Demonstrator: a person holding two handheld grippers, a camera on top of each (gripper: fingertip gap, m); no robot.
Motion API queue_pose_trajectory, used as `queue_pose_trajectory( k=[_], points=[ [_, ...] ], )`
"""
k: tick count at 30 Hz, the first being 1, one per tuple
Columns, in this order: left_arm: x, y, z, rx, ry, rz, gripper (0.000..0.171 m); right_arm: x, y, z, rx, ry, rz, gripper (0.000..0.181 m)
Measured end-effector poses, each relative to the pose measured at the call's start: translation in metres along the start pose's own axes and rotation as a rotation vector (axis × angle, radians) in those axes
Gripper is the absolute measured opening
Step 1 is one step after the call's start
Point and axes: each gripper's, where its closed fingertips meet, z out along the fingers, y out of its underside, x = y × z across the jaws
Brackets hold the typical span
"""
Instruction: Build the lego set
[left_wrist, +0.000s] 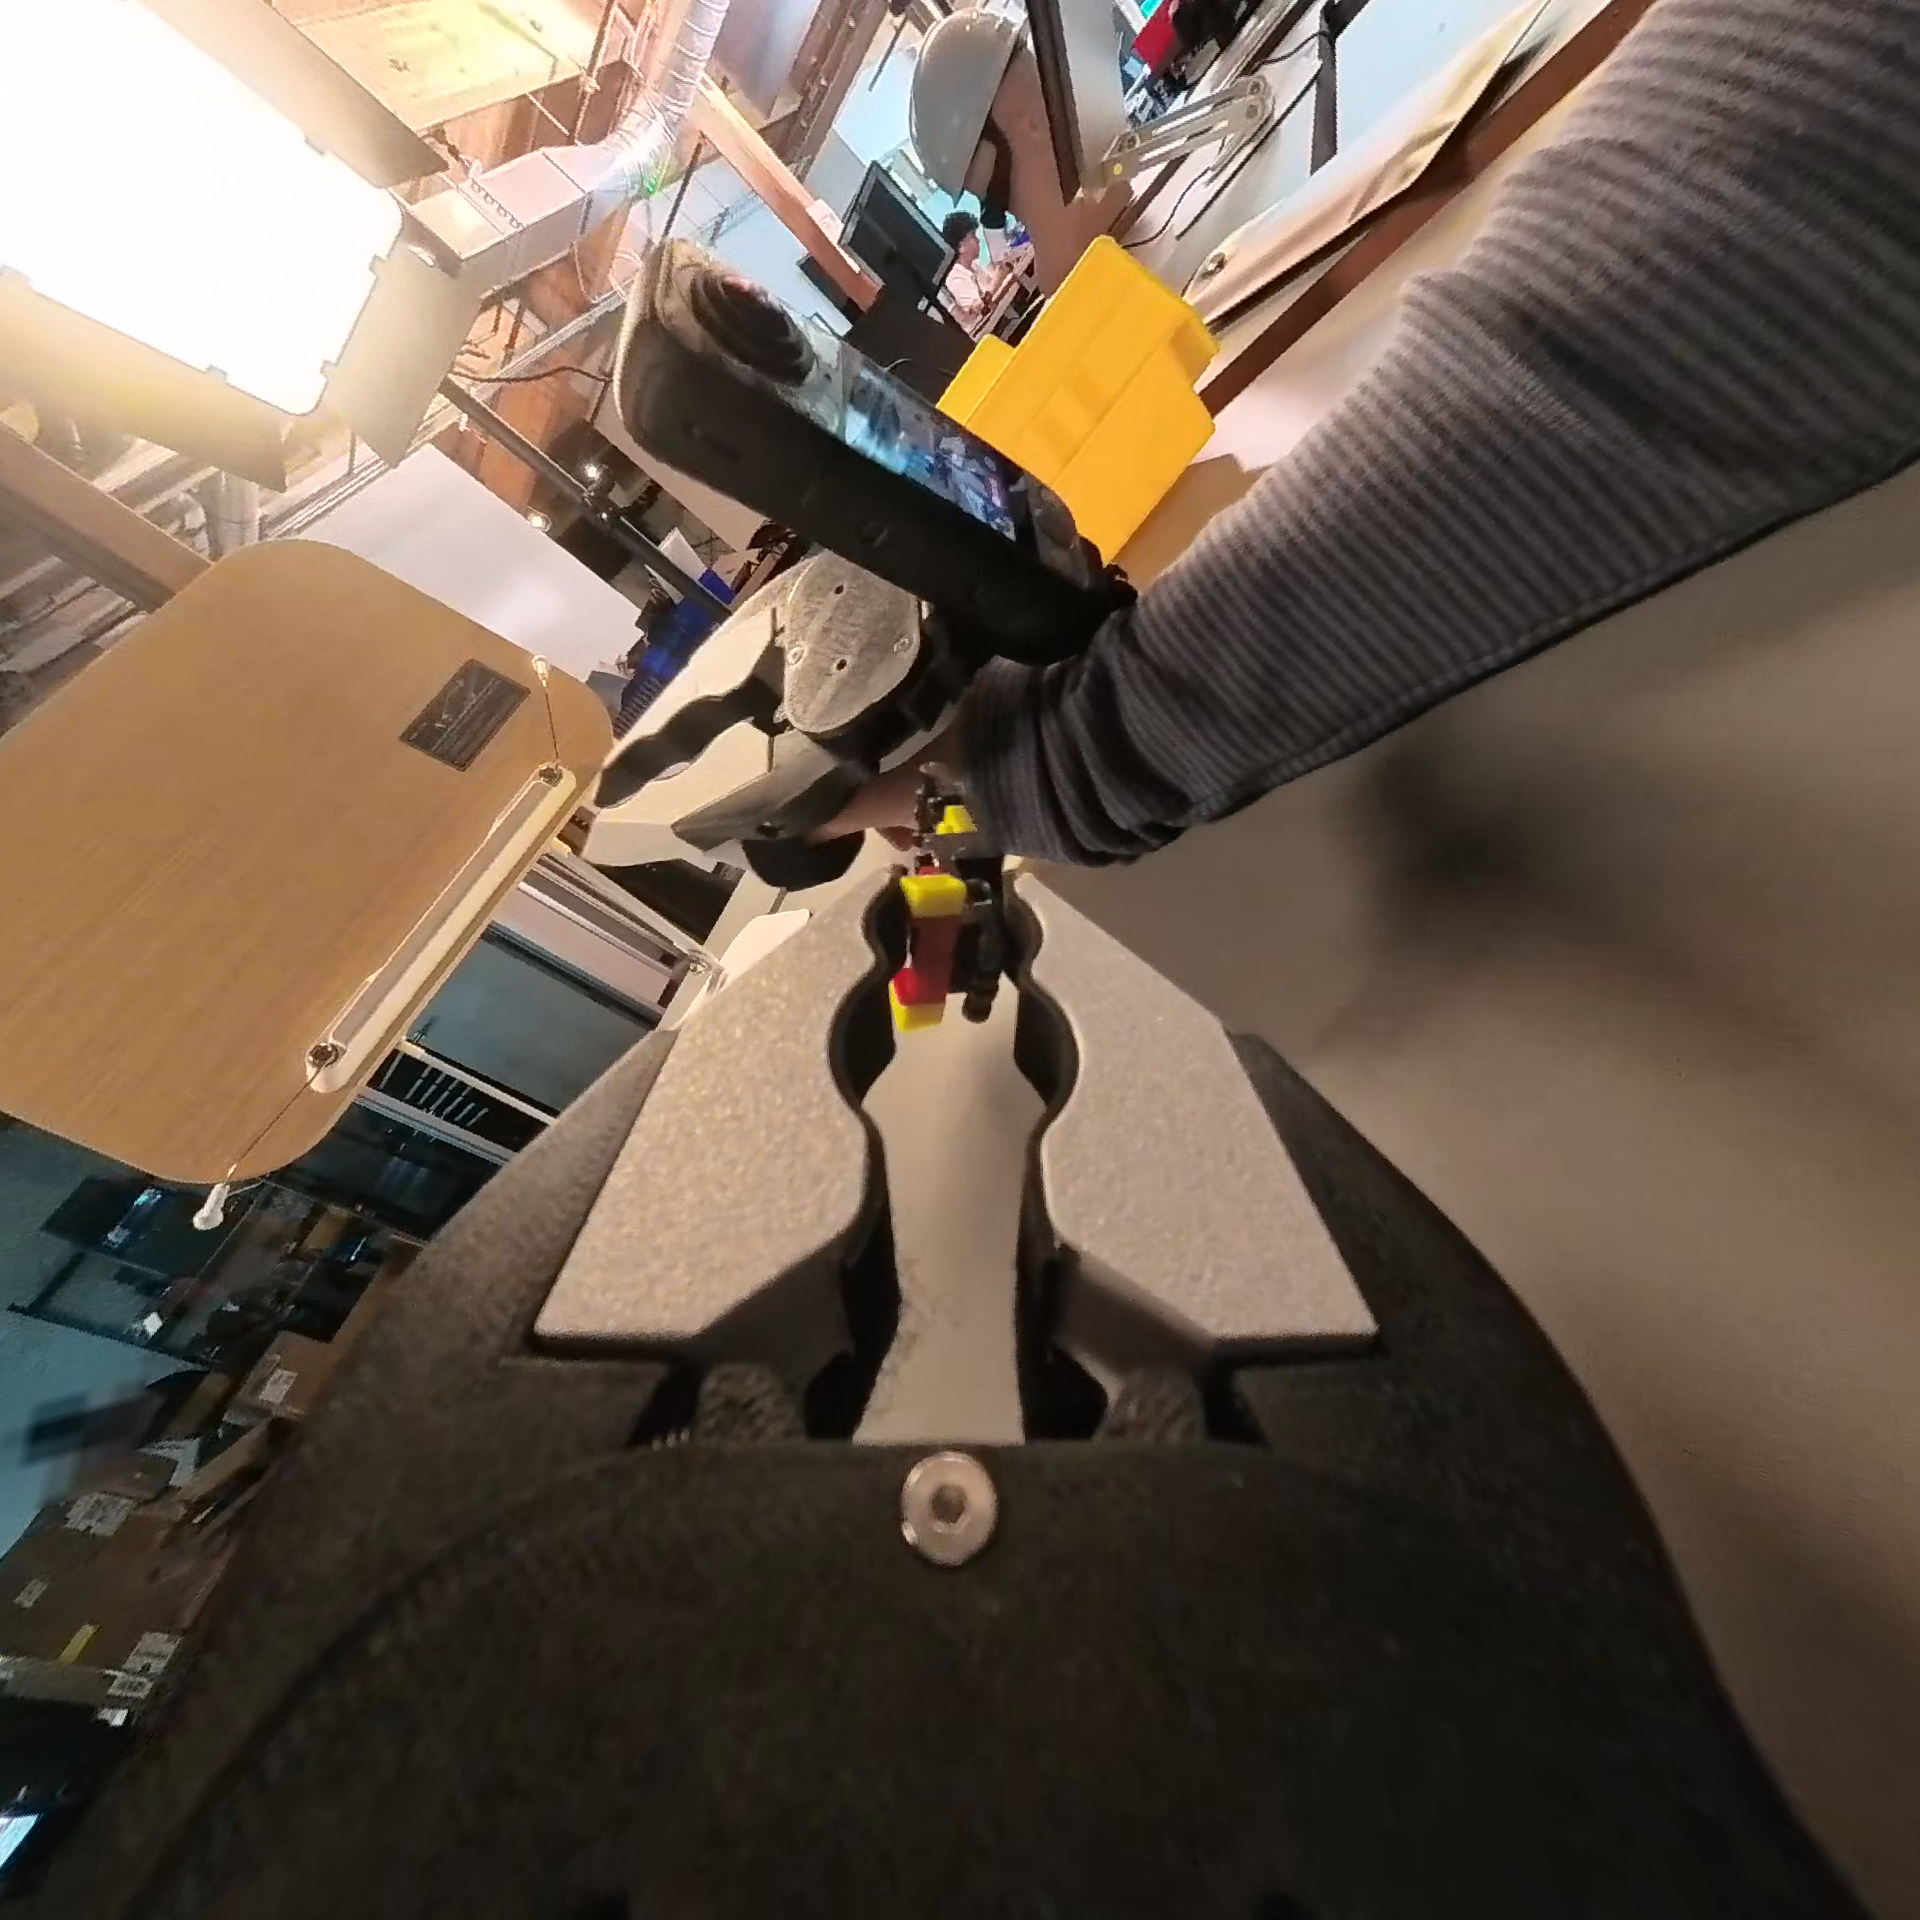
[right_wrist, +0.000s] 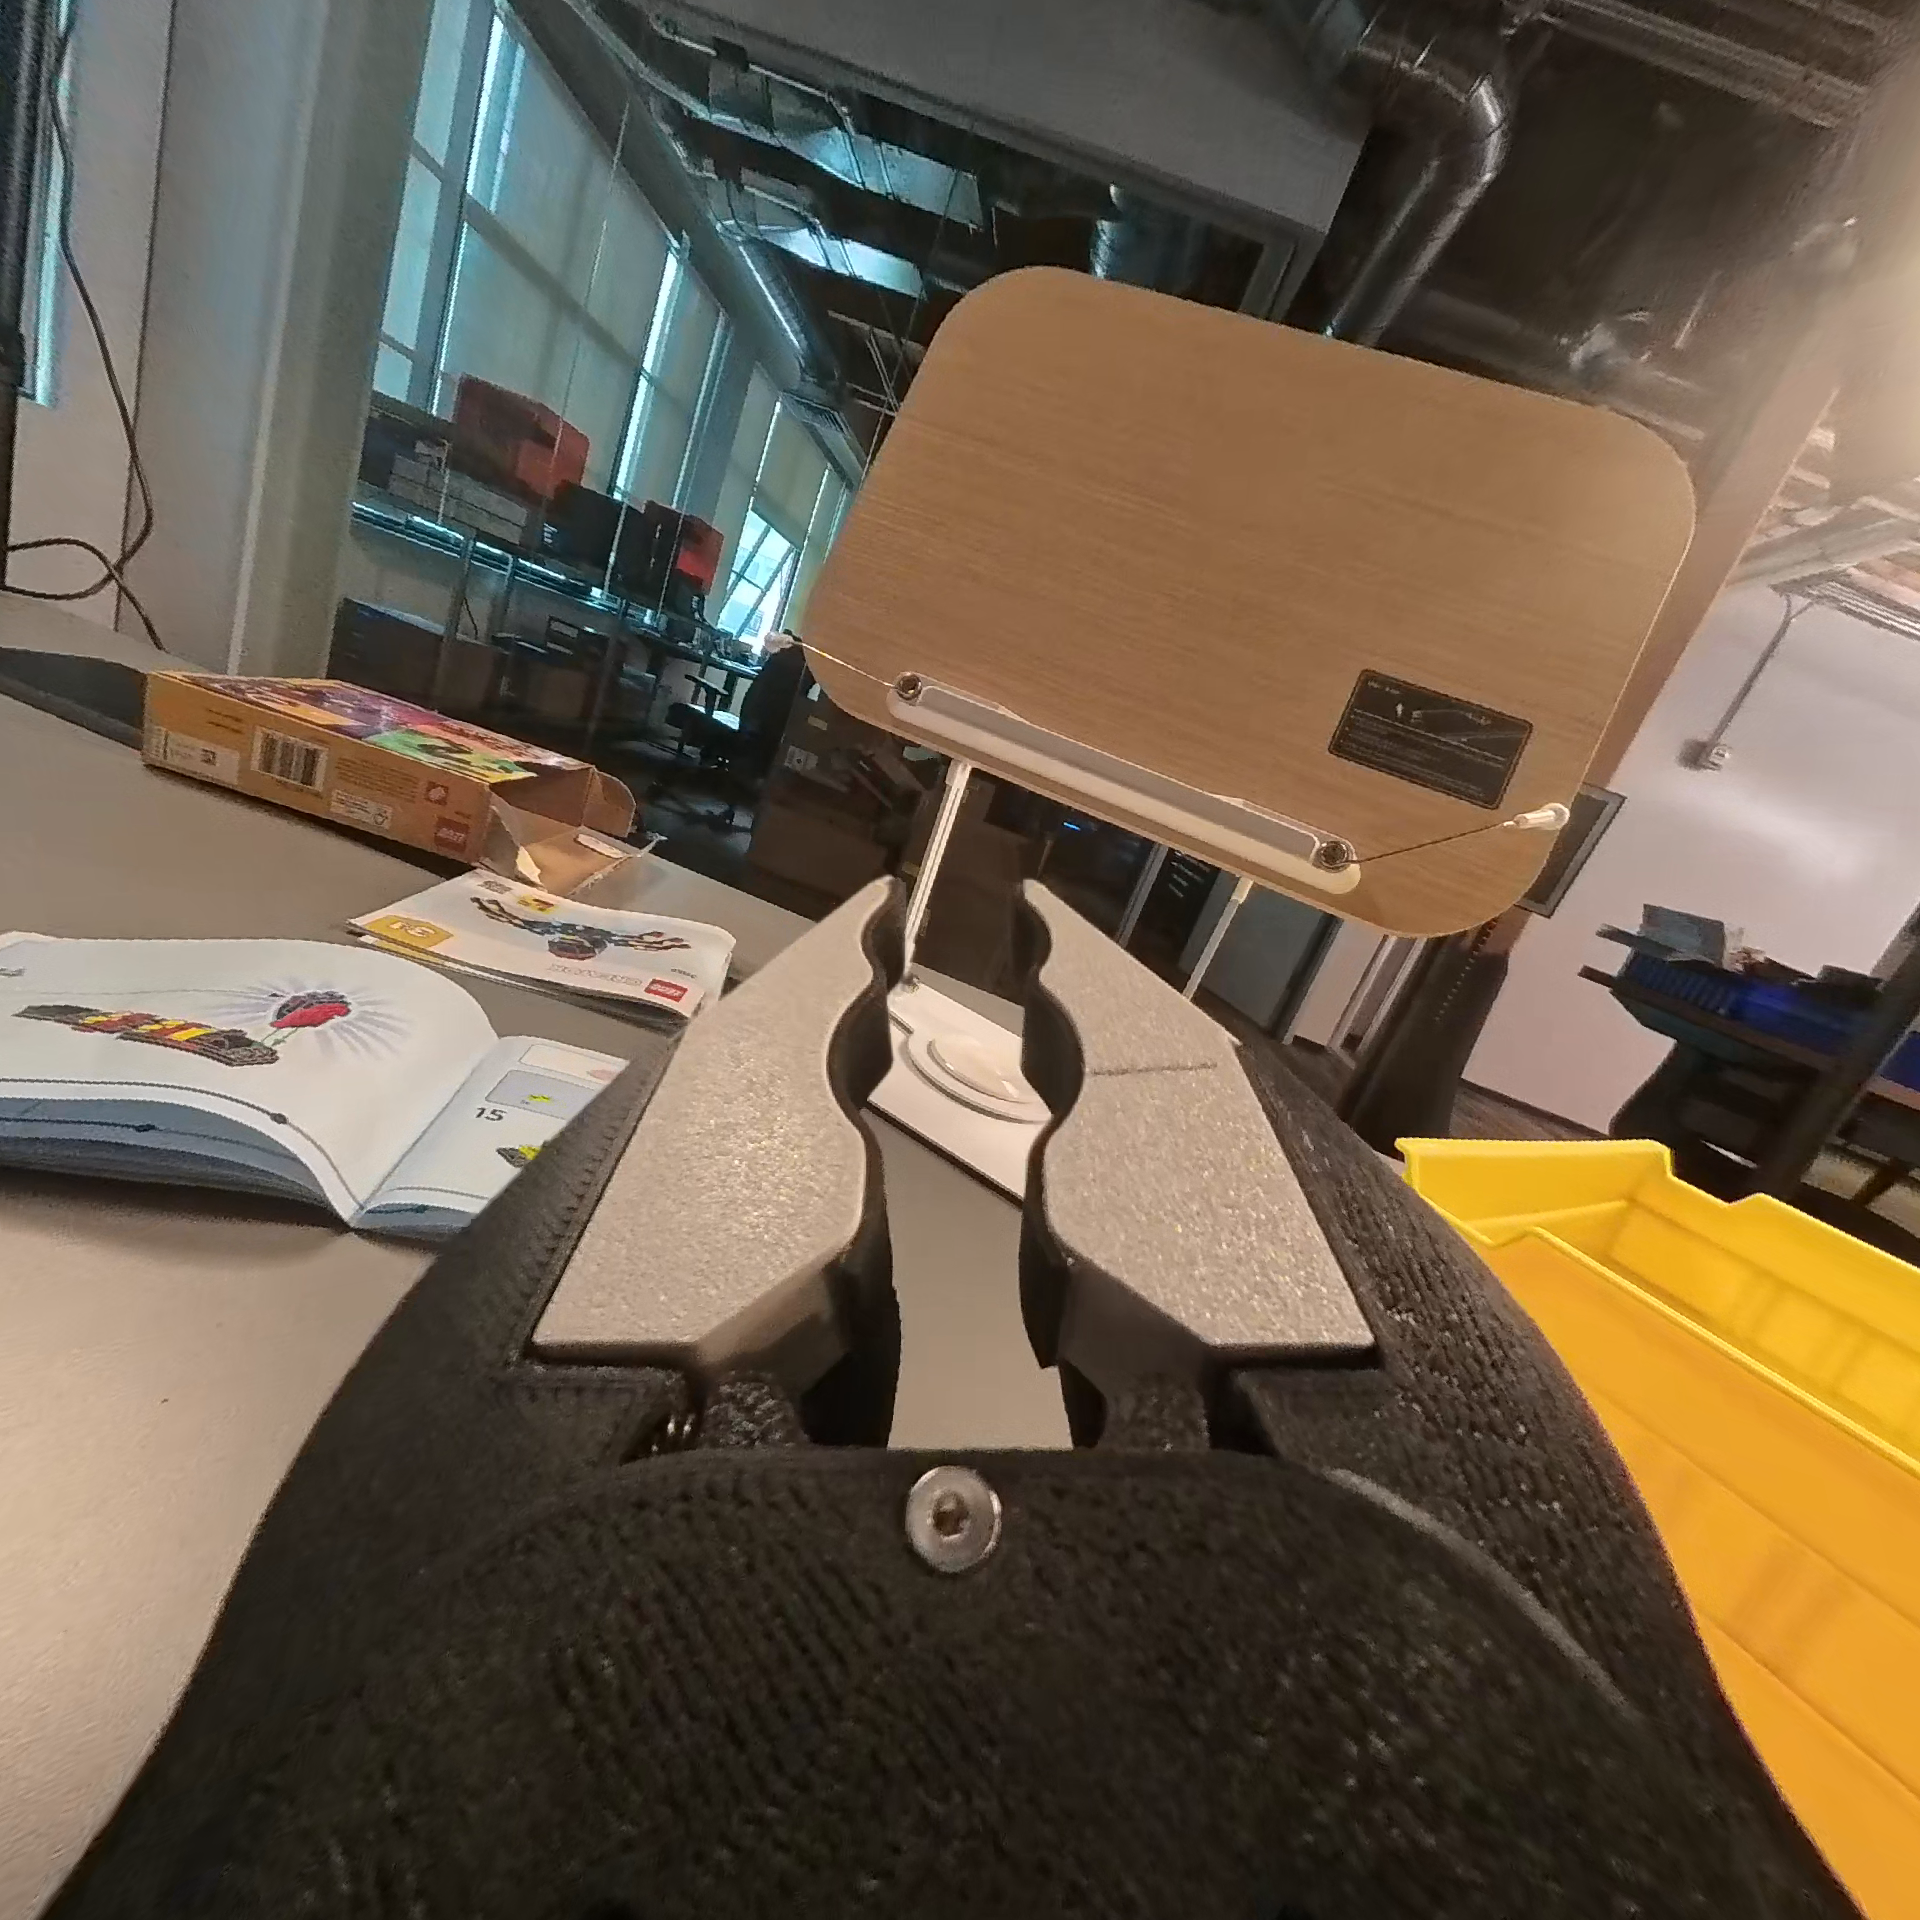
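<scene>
My left gripper is shut on a small lego assembly of yellow, red and black pieces, held between the fingertips above the grey table. The assembly's far end reaches a person's hand, which holds my right gripper just beyond it. A grey ribbed sleeve comes in from the right. In the right wrist view my right gripper has its jaws a little apart with nothing between them. It points at a wooden panel on a white stand.
A yellow bin sits at the right, and also shows in the left wrist view. An open instruction booklet, a second booklet and an opened lego box lie on the table at the left. The wooden panel stands left of the assembly. My hands' fingertips stand some 20 cm from each other.
</scene>
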Motion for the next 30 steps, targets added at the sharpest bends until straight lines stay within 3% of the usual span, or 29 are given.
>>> queue_pose_trajectory(
  k=[30],
  points=[
    [0.004,0.001,0.000,-0.008,0.009,0.036,0.015,0.009,0.001,-0.002,-0.014,0.051,-0.009,0.012]
  ],
)
